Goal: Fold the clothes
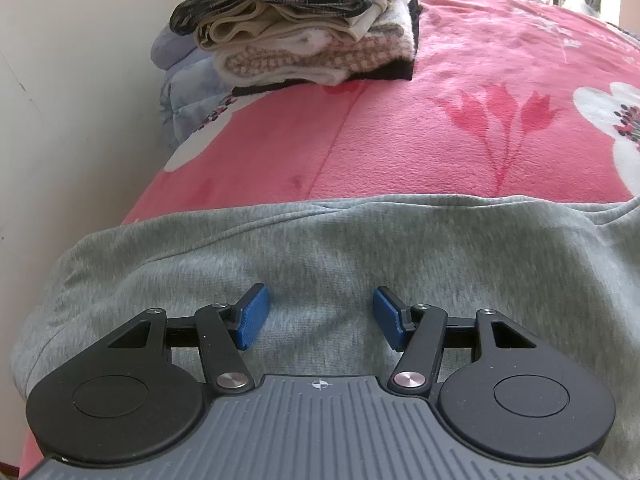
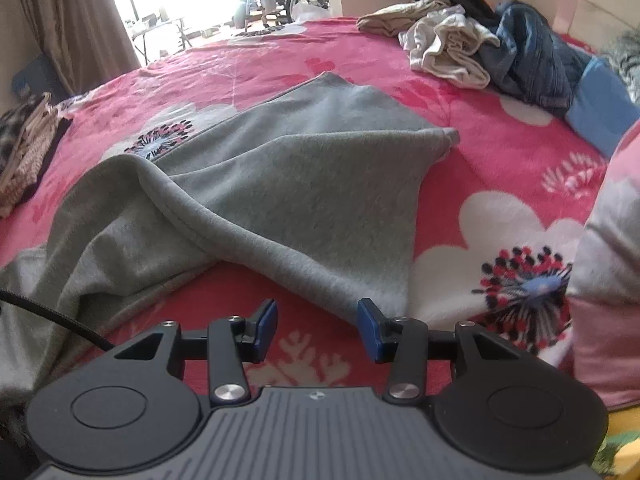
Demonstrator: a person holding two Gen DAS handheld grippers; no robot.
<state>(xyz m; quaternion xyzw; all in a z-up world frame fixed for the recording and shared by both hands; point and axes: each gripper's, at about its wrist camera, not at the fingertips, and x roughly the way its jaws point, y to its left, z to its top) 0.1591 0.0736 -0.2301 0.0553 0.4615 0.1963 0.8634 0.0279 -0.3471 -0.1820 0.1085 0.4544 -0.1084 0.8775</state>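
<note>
Both tools match: the left gripper (image 1: 320, 316) and right gripper (image 2: 317, 330) have ribbed grey housings with a small crosshair mark, round black side discs, black linkage arms on silver screws, and blue pads. A black cable (image 2: 56, 318), probably the rig's, trails left.

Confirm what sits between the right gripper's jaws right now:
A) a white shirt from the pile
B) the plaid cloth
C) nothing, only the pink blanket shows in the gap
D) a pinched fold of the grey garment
C: the right gripper stands with its jaws apart, only the pink floral blanket showing in the gap, while the grey garment has an edge just beside the right-hand jaw.
</note>
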